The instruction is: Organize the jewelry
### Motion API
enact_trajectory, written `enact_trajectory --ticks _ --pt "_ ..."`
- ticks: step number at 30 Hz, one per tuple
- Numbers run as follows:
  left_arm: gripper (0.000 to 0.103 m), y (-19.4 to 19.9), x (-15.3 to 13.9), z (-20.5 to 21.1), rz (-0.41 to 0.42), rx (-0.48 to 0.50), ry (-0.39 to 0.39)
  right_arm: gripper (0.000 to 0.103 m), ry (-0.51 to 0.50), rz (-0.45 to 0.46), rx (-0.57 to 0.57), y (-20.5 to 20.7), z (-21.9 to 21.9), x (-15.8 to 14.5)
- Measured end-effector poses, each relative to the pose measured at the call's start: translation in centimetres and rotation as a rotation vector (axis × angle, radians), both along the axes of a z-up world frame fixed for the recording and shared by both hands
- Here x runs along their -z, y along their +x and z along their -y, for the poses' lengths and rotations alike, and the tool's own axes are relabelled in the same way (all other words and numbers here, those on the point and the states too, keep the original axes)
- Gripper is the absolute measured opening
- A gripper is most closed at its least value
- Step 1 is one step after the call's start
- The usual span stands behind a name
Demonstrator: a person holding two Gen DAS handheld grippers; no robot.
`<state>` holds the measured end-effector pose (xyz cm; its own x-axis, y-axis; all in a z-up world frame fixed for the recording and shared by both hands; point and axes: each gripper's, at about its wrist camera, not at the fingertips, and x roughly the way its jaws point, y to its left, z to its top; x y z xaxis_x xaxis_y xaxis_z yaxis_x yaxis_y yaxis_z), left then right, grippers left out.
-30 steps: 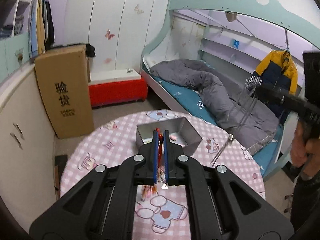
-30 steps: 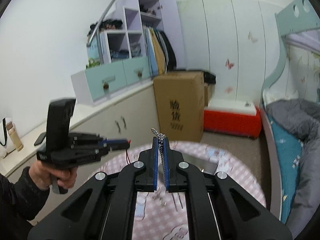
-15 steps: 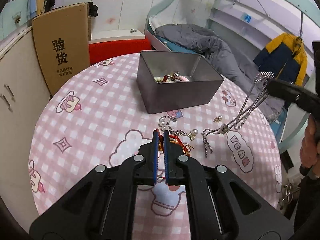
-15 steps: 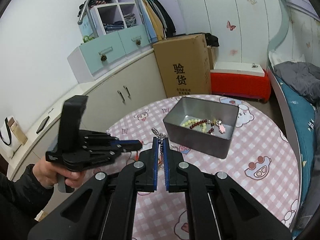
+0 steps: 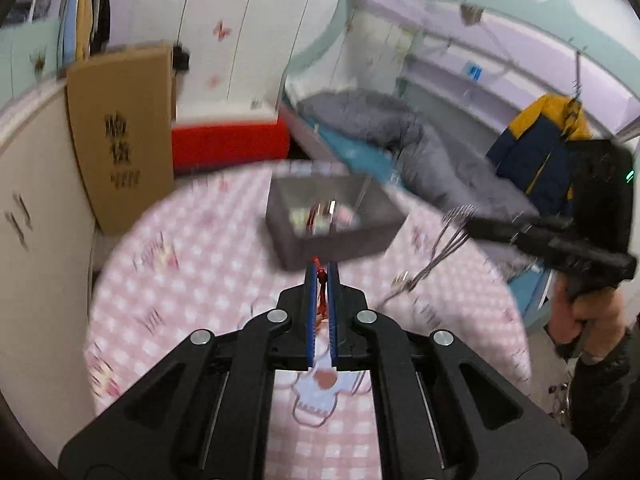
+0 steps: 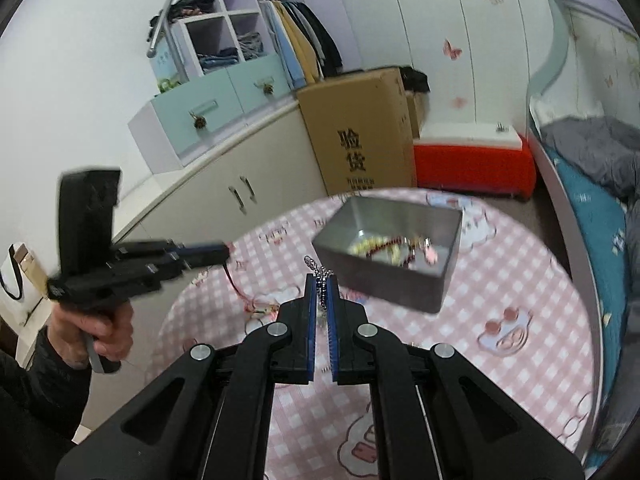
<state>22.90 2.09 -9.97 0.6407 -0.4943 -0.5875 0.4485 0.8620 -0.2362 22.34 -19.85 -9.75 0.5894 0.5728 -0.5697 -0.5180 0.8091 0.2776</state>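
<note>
Left tongs [image 5: 321, 270] are pressed together on a red cord bracelet [image 5: 320, 280], held above the round pink checked table [image 5: 192, 280]. Right tongs [image 6: 321, 280] pinch a silver chain necklace [image 6: 318, 270], its strands hanging toward the table. Just beyond both tongs stands the grey rectangular metal tin [image 6: 380, 280], beaded jewelry [image 6: 384, 248] lying inside.

Two claws [image 5: 321, 276] [image 6: 321, 280], one metal tin [image 6: 384, 284], one round surface [image 6: 520, 280], one cardboard box [image 6: 360, 128], one red cord [image 5: 320, 280], one silver chain [image 6: 318, 270], one bed [image 5: 372, 124].
</note>
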Motion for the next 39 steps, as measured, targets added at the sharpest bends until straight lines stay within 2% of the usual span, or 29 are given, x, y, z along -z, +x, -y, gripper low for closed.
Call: enact_trajectory --ticks 4,7,9,10,13,17,26,28,30,32,37,39 --pt "0.005 -0.3 -2.7 -0.5 0.063 -0.004 -0.013 0.004 -0.016 -0.019 -0.036 0.2 -0.9 0.6" --pt "0.005 -0.2 -3.0 -0.9 0.069 -0.016 -0.008 0.007 -0.06 -0.068 -0.063 0.4 -2.3 2.6" --pt "0.005 0.1 -2.8 -1.1 0.062 -0.023 -0.005 0.017 -0.098 -0.122 -0.086 0.7 -3.6 4.4" --pt "0.005 0.0 -2.7 -1.1 0.058 -0.023 -0.006 0.027 -0.125 -0.12 -0.084 0.8 -4.4 5.0" --pt "0.005 -0.1 -2.2 -1.1 0.045 -0.024 -0.006 0.027 -0.097 -0.139 -0.168 0.8 -6.5 6.3" --pt "0.005 0.0 -1.5 -1.3 0.03 -0.026 -0.006 0.027 -0.156 -0.127 -0.235 1.8 -10.1 8.4" --pt "0.005 0.8 0.6 -1.7 -0.026 -0.032 -0.007 0.027 -0.238 -0.13 -0.297 4.3 -13.8 11.6" --pt "0.005 1.0 1.0 -2.0 -0.036 -0.04 -0.012 0.027 -0.244 -0.131 -0.31 4.0 -14.4 11.9" --pt "0.005 1.1 1.4 -2.4 -0.043 -0.049 -0.013 0.027 -0.296 -0.095 -0.316 3.4 -15.2 12.1" --pt "0.005 1.4 1.7 -2.8 -0.051 -0.06 -0.018 0.022 -0.311 -0.087 -0.319 3.3 -15.3 12.2" --pt "0.005 1.5 1.7 -4.0 -0.05 -0.1 -0.044 0.022 -0.312 -0.077 -0.302 2.6 -14.4 12.0" --pt "0.005 1.4 1.2 -4.4 -0.038 -0.108 -0.05 0.022 -0.297 -0.071 -0.274 2.0 -12.5 11.4"
